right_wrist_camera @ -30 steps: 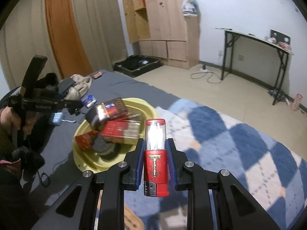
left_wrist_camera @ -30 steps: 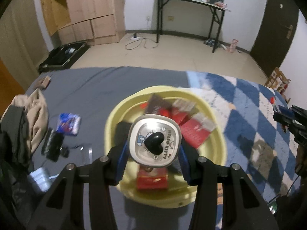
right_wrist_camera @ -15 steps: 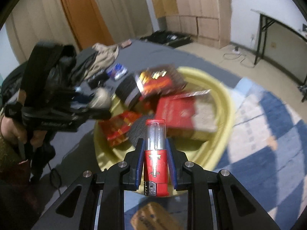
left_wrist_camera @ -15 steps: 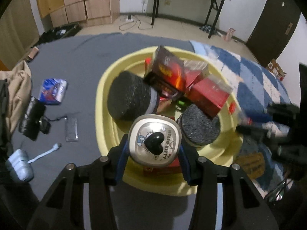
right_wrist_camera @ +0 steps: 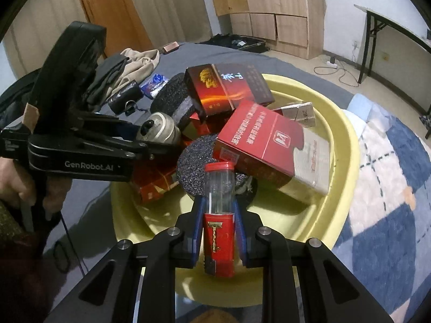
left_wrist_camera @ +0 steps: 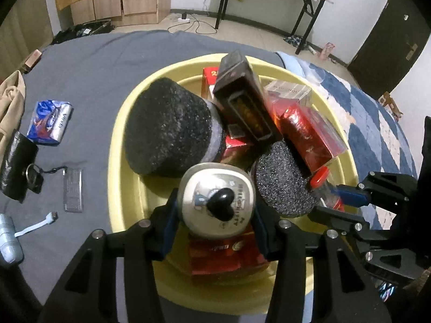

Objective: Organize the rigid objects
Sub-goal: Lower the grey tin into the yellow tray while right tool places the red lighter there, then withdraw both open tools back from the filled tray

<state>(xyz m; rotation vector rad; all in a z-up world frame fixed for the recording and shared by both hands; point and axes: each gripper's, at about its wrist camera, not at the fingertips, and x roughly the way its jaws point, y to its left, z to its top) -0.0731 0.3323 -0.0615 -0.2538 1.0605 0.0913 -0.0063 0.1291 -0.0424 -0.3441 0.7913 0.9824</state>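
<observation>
A yellow basin (left_wrist_camera: 118,145) (right_wrist_camera: 347,145) on the bed holds several red and dark boxes and two black foam blocks (left_wrist_camera: 167,132) (right_wrist_camera: 199,164). My left gripper (left_wrist_camera: 215,210) is shut on a silver Hello Kitty tin (left_wrist_camera: 212,202) with a black heart knob, held over the basin's near side; it also shows in the right wrist view (right_wrist_camera: 159,129). My right gripper (right_wrist_camera: 218,212) is shut on a red tube with a clear top (right_wrist_camera: 218,215), held over the basin's near rim; it shows at the right of the left wrist view (left_wrist_camera: 323,185).
On the grey bedding left of the basin lie a blue packet (left_wrist_camera: 49,122), a black pouch with keys (left_wrist_camera: 16,161), a small clear case (left_wrist_camera: 72,189) and a white cable (left_wrist_camera: 35,223). Clothes (right_wrist_camera: 126,67) are piled beyond. A blue checked blanket (right_wrist_camera: 390,188) lies right.
Both grippers have moved in over the basin with their objects still held. The right gripper with the red tube now shows close beside my left one.
</observation>
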